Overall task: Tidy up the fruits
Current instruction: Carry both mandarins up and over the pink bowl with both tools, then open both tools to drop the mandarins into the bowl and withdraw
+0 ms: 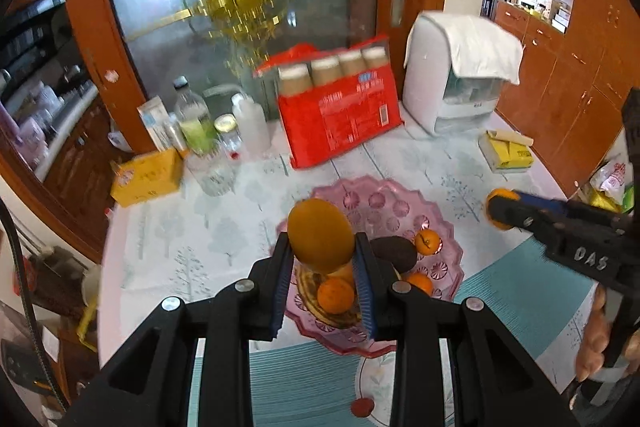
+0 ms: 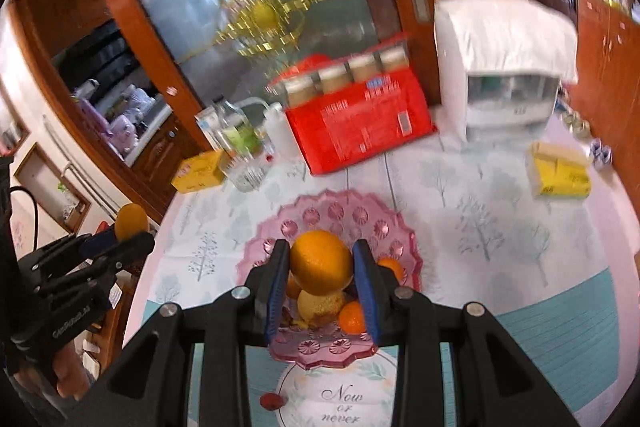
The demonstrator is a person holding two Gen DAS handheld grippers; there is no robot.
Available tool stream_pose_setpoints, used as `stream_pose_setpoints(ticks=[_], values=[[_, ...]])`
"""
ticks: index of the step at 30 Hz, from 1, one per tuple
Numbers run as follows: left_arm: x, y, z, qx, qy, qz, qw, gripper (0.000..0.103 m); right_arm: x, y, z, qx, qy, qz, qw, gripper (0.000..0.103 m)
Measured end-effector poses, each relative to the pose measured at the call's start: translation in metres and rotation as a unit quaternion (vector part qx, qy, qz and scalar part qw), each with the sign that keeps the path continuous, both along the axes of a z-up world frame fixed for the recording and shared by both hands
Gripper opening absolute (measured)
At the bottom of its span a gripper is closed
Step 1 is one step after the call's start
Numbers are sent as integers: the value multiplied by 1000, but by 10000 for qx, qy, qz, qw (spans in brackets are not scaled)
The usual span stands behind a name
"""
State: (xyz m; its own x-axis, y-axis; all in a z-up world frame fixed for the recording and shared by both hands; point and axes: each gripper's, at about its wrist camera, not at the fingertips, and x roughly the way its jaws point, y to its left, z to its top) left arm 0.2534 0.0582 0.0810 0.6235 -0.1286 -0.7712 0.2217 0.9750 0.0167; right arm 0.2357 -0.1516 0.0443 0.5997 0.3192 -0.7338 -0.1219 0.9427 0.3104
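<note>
Both grippers are loaded and held above the table. The left gripper [image 1: 322,259] has its blue-padded jaws clamped on a smooth, oval, dull-orange fruit [image 1: 321,234], and the right gripper [image 2: 320,267] is clamped in the same way on a rounder, brighter orange [image 2: 321,262]. Each fruit sits between the pads with its upper half standing clear of the fingertips, so the hold is on the fruit's flanks rather than around it.

Below them sits the scalloped pink glass fruit plate [image 2: 320,215] on the tree-printed tablecloth [image 2: 480,219]. It already carries several small tangerines [image 1: 335,295], a dark brown avocado-like fruit [image 1: 392,254] and a pale yellow rough-skinned fruit [image 2: 320,303] — a crowded pile near the plate's front.

The step in hand looks like carrying the two fruits while sorting; whether they are bound for the plate or away from it cannot be told from this moment. Done well, it calls for a level, unhurried carry, since round fruit can roll out of flat pads. Each fruit should be lowered until it rests on a bare patch of the plate or cloth — not dropped onto the heap — and only then released, one hand at a time, so the grippers do not collide over the plate.
</note>
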Motion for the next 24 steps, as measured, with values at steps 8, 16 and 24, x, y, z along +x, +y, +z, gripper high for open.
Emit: stream_pose_setpoints(ticks=[8, 16, 24], values=[[56, -23, -85, -245, 801, -328, 9959, 28, 36, 5, -85, -42, 1021, -214, 9945, 33], [84, -49, -144, -228, 1314, -581, 9894, 28, 49, 1, -130, -120, 1546, -388, 9871, 33], [88, -58, -162, -59, 1439, -668, 9873, 29, 54, 1, -144, -266, 1695, -504, 9839, 34]])
